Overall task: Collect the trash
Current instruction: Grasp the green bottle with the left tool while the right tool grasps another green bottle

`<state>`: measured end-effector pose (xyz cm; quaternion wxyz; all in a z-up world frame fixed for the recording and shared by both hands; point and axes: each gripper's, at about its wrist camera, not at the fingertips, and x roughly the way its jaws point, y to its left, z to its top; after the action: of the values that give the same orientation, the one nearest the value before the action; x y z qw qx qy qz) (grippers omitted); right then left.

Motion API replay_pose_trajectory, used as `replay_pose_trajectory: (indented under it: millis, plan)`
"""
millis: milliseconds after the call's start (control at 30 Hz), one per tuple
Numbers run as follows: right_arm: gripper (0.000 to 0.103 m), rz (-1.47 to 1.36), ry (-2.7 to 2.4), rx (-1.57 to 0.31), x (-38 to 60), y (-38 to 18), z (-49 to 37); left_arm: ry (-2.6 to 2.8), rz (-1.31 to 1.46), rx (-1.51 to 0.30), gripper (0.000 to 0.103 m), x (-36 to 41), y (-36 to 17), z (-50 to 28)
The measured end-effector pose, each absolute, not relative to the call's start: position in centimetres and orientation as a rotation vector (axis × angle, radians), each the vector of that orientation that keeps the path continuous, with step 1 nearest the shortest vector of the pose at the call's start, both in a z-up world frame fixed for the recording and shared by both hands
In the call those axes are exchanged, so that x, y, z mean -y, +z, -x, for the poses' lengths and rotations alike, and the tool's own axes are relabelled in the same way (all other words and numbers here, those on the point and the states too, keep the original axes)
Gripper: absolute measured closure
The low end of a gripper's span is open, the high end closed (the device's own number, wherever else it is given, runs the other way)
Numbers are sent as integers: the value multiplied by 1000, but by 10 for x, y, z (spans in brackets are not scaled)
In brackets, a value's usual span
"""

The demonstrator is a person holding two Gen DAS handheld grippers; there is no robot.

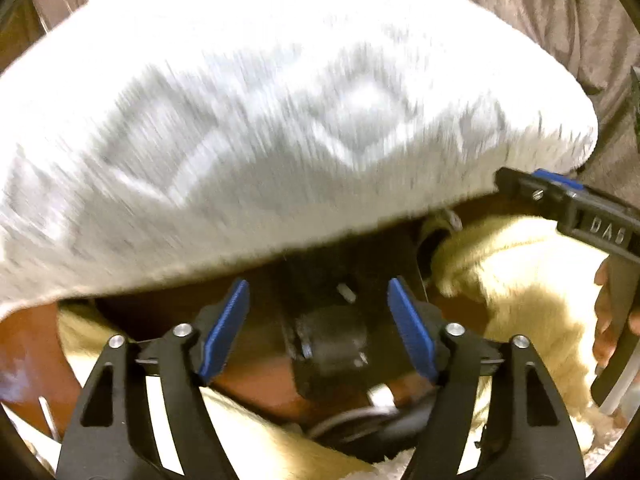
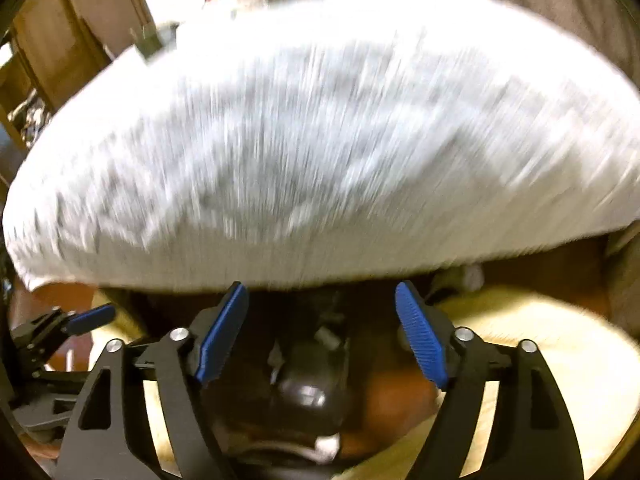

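Note:
Both views are motion-blurred and no trash item can be made out. My left gripper (image 1: 318, 296) is open and empty, its blue pads wide apart, pointing at the near edge of a large white and grey patterned cushion (image 1: 288, 120). My right gripper (image 2: 322, 300) is also open and empty, facing the same cushion (image 2: 320, 140). The right gripper's black and blue finger (image 1: 560, 192) shows at the right of the left wrist view. The left gripper's blue finger (image 2: 90, 318) shows at the left of the right wrist view.
Below the cushion is a dark black device or chair base (image 1: 328, 340) on a brown floor (image 1: 24, 352). A cream fluffy rug (image 1: 528, 280) lies to the right and below. Grey fabric (image 1: 560, 12) hangs behind. A wooden cabinet (image 2: 52, 48) stands at far left.

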<state>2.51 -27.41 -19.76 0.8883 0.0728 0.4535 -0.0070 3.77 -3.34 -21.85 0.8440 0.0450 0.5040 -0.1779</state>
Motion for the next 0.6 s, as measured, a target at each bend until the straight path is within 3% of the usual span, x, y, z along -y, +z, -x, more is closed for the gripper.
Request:
replay_pose_trajectory:
  millis: [300, 600]
  plan:
    - [20, -124, -57, -774, 289, -133, -60, -289, -111, -848, 24, 20, -140, -74]
    - [20, -97, -20, -756, 275, -134, -125, -235, -89, -760, 18, 16, -113, -142]
